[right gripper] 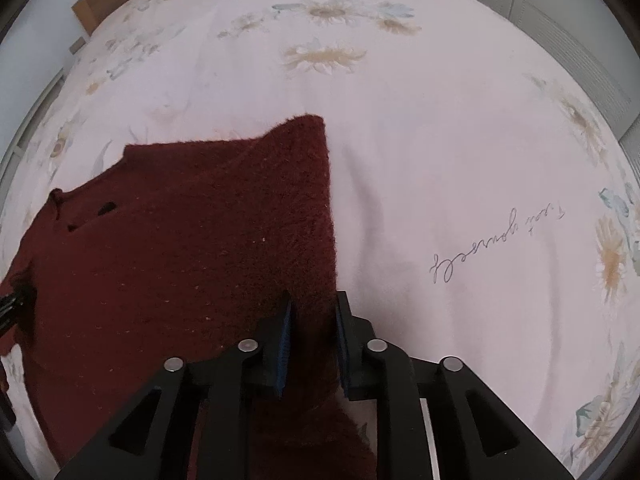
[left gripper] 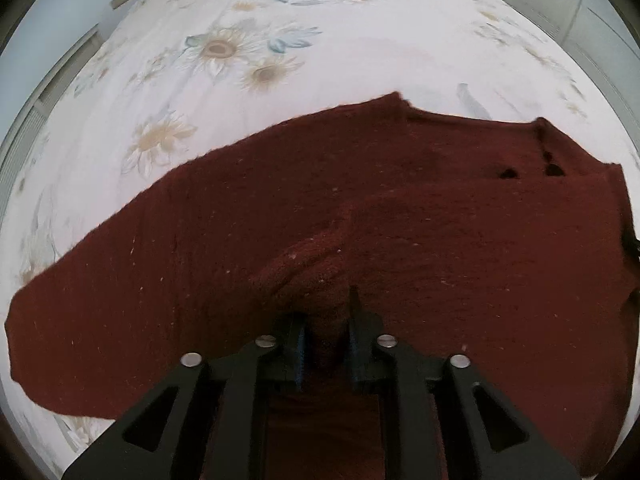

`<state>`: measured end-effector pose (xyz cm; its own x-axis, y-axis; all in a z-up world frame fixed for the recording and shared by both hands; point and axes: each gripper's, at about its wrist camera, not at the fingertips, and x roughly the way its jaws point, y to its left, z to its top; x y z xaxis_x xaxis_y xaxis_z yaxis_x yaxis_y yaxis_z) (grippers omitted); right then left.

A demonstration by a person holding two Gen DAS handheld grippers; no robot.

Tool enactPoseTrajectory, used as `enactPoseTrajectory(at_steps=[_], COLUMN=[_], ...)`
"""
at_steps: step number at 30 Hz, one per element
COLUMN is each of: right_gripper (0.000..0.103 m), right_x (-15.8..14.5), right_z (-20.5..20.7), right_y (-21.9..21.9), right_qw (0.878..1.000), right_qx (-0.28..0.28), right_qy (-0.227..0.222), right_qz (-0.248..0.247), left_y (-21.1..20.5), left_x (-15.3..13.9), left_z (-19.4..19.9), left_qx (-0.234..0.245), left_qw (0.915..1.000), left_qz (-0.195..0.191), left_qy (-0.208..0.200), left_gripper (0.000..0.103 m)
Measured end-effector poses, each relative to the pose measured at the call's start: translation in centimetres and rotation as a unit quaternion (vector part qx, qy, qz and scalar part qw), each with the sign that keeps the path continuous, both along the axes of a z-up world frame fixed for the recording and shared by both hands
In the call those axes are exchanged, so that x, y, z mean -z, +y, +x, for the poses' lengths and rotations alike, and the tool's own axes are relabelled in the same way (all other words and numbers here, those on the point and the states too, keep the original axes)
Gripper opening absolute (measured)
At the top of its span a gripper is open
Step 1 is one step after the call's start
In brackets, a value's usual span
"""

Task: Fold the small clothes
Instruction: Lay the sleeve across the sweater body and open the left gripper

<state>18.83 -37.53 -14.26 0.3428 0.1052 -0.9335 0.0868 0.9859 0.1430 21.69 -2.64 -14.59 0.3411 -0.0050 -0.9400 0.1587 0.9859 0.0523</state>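
Lying flat on the white flowery bedsheet (right gripper: 440, 140), the fuzzy dark red knitted sweater (left gripper: 280, 220) stretches sideways. The left gripper (left gripper: 326, 332) and right gripper (right gripper: 312, 332) each pinch its near edge.

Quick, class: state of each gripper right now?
Left gripper: shut on the sweater.
Right gripper: shut on the sweater's edge.

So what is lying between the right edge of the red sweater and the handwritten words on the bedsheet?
Nothing lies there: in the right wrist view, only bare, slightly creased bedsheet stretches between the sweater and the writing.
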Motion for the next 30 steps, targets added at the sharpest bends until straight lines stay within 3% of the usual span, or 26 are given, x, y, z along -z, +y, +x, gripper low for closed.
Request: enactPoseTrajectory(at_steps=[1,2,3,5,6,8,9,10,12,14,16,22,26,30], right_gripper=[0.03,0.04,0.062,0.082,0.082,0.083,0.085,0.086,0.096,0.103,0.103,0.103,0.103,0.102], right_x=[-0.6,-1.3,-2.2,-3.9,-4.9,-6.5,-6.9,-7.3,-7.9,-7.9,-7.3,-2.7,0.8,1.4], right_z=[-0.2,-0.5,-0.8,-1.2,-1.6,-2.1,-2.2,-2.2,-2.4,-2.6,-2.8,-3.0,-2.9,-3.0], right_y=[0.2,0.5,0.9,1.6,2.3,4.1,4.8,5.8,8.5,10.7,12.6,16.5,15.4,11.4], right_qw=[1.0,1.0,0.999,0.998,0.997,0.995,0.994,0.993,0.991,0.988,0.986,0.985,0.985,0.989], right_qx=[-0.001,-0.004,-0.008,-0.017,-0.026,-0.045,-0.051,-0.058,-0.077,-0.091,-0.101,-0.124,-0.124,-0.094], right_qy=[-0.004,-0.011,-0.023,-0.047,-0.06,-0.081,-0.087,-0.094,-0.105,-0.117,-0.122,-0.098,-0.066,-0.062], right_qz=[-0.011,-0.02,-0.027,-0.029,-0.028,-0.031,-0.032,-0.032,-0.032,-0.038,-0.047,-0.068,-0.102,-0.092], left_y=[0.1,0.1,0.1,0.3,0.5,0.9,1.0,1.0,0.8,0.5,-0.4,-3.0,-4.2,-3.5], left_x=[-0.1,-0.2,-0.4,-0.9,-1.4,-2.3,-2.9,-3.6,-4.8,-5.6,-6.1,-4.0,-0.6,1.4], left_z=[0.0,0.1,0.1,0.1,0.1,0.0,-0.1,-0.4,-0.9,-1.4,-2.1,-3.5,-3.6,-3.6], left_qx=[-0.002,-0.002,-0.002,-0.006,-0.011,-0.022,-0.023,-0.022,-0.019,-0.013,-0.003,0.03,0.022,0.026], left_qw=[1.0,0.9999,0.9999,0.9998,0.9998,0.9997,0.9997,0.9995,0.9988,0.9978,0.9967,0.9963,0.9979,0.9989], left_qz=[0.005,0.009,0.016,0.02,0.017,0.012,0.005,-0.005,-0.027,-0.047,-0.061,-0.052,-0.053,-0.035], left_qy=[-0.002,-0.004,-0.004,-0.003,-0.003,-0.007,-0.011,-0.02,-0.036,-0.045,-0.055,-0.061,-0.03,-0.015], left_gripper=[0.025,0.028,0.033,0.039,0.04,0.057,0.078,0.091,0.101,0.102,0.102,0.102,0.102,0.102])
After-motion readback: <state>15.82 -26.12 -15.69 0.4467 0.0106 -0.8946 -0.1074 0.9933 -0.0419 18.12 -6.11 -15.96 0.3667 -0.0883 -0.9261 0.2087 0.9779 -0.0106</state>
